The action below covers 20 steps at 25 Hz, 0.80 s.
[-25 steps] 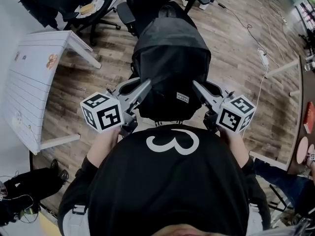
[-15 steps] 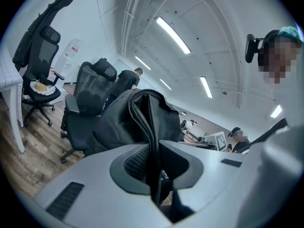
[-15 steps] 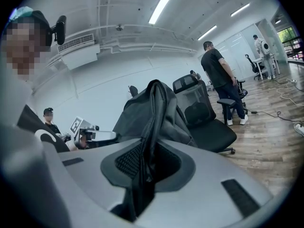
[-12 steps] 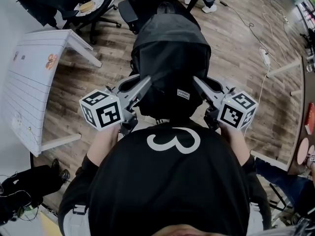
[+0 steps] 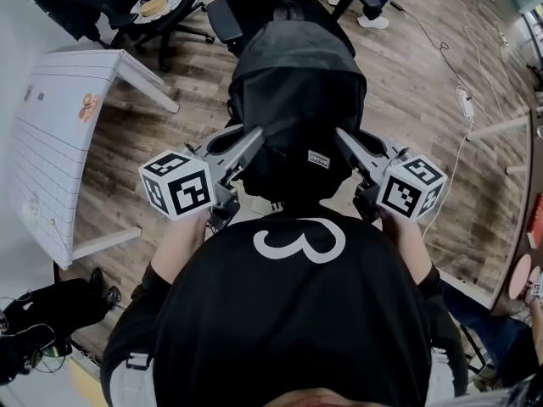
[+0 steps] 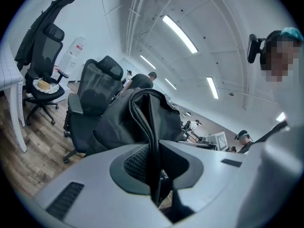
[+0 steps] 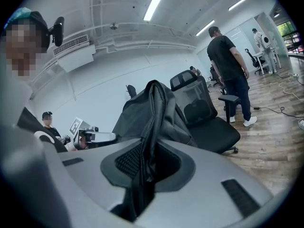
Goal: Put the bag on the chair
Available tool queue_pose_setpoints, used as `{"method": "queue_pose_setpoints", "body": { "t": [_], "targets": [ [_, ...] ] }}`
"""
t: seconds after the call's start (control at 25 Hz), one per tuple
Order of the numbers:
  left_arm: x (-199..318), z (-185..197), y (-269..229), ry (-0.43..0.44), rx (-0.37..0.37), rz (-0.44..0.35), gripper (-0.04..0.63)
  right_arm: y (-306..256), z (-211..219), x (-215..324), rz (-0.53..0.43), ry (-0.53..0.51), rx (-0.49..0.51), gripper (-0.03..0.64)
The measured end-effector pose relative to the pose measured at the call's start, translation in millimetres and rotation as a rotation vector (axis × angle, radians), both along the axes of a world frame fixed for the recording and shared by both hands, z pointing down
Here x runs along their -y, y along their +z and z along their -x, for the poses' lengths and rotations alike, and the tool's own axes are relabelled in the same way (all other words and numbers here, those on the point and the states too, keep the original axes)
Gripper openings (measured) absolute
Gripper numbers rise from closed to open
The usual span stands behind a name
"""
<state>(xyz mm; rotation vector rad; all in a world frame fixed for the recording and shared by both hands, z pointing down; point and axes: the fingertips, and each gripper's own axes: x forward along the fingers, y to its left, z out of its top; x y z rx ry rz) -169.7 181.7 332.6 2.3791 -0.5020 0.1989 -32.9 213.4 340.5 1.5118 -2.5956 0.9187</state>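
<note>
Floorboards of wood run under the scene, with a white table at the left. A black office chair stands just beyond the black bag, which is held up in front of the person. The left gripper is clamped on a fold of the bag's left side. The right gripper pinches a fold on its right side.

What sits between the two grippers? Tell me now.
The bag: the left gripper and right gripper each clamp its fabric, seen in the head view.
</note>
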Motion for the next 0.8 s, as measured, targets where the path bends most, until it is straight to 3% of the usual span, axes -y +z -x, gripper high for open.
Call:
{"method": "queue_pose_setpoints", "body": {
  "t": [0.32, 0.8],
  "targets": [
    [19, -12, 6, -0.016, 0.027, 0.016, 0.061, 7, -12, 21, 0.018, -0.010, 0.021, 0.072],
    [143, -67, 12, -0.058, 0.057, 0.033, 0.061, 8, -68, 152, 0.025, -0.053, 0.016, 0.072]
  ]
}}
